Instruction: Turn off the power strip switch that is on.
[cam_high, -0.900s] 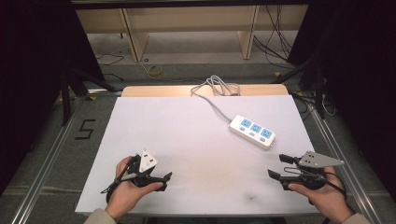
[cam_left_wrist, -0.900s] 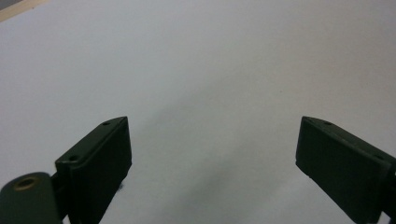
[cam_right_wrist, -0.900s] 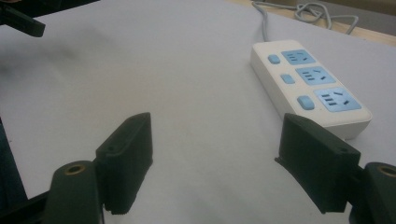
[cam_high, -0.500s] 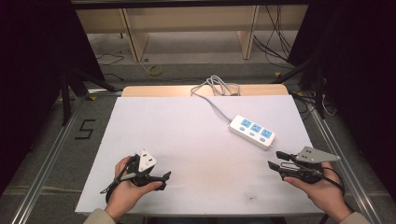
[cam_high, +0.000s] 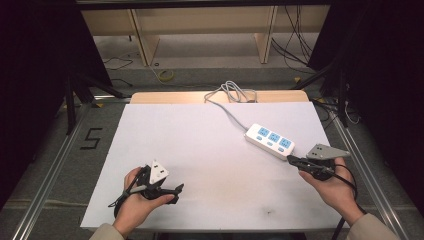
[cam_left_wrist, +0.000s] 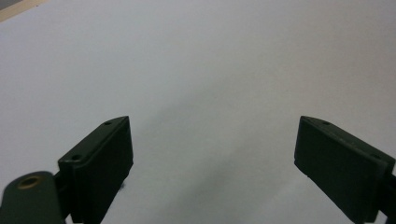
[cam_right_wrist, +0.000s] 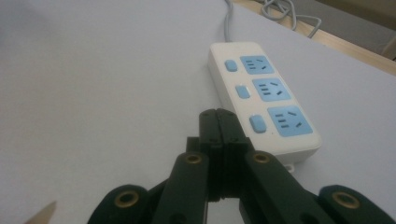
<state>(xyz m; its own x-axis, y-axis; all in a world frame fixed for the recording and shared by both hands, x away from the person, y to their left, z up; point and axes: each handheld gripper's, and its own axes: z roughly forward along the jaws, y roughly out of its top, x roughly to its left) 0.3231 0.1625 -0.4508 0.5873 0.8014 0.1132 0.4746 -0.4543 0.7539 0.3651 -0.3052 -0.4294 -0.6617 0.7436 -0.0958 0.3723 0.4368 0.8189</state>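
A white power strip (cam_high: 270, 141) with three blue sockets lies on the right half of the white table; in the right gripper view the power strip (cam_right_wrist: 261, 95) shows three blue switches beside the sockets. My right gripper (cam_high: 291, 160) is shut with nothing between its jaws, its tips just short of the strip's near end. In its own view the right gripper (cam_right_wrist: 217, 115) points at the strip's near left edge. My left gripper (cam_high: 177, 190) rests at the table's front left, open and empty. Bare white table shows between the left gripper's (cam_left_wrist: 212, 140) jaws.
The strip's grey cable (cam_high: 229, 100) runs to the table's (cam_high: 190, 145) far edge and coils there. Wooden shelving (cam_high: 200, 30) stands beyond the table. Metal rails (cam_high: 55, 165) flank both sides. A "5" mark (cam_high: 91, 138) is on the floor at left.
My right gripper has moved up and left from the front right corner toward the power strip's near end. The left gripper has stayed where it was.
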